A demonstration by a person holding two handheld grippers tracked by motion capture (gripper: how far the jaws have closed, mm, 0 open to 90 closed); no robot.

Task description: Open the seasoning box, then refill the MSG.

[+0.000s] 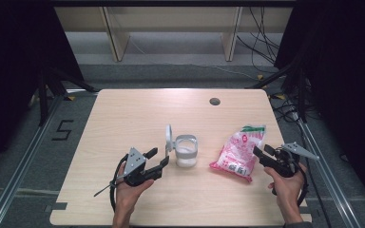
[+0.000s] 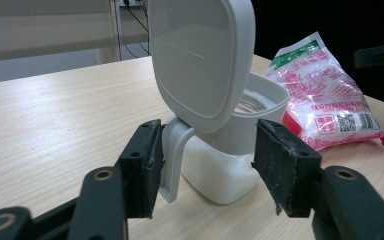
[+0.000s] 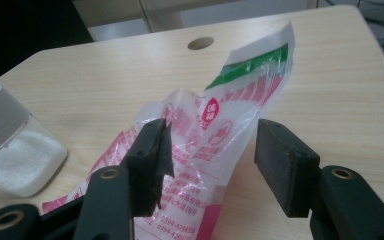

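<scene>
A white container with white powder in its clear lower part stands mid-table, its lid hinged upright on its left side. My left gripper is open just left of it. In the left gripper view the container and lid stand between and beyond the spread jaws, with the hinge arm close to the left pad. A pink, white and green plastic bag lies to the right. My right gripper is open at its right edge, and the bag's crumpled top rises between the jaws.
The wooden table has a round cable hole near its far edge. Dark stands and cables lie on the floor beyond and beside it. The container sits at the left in the right gripper view.
</scene>
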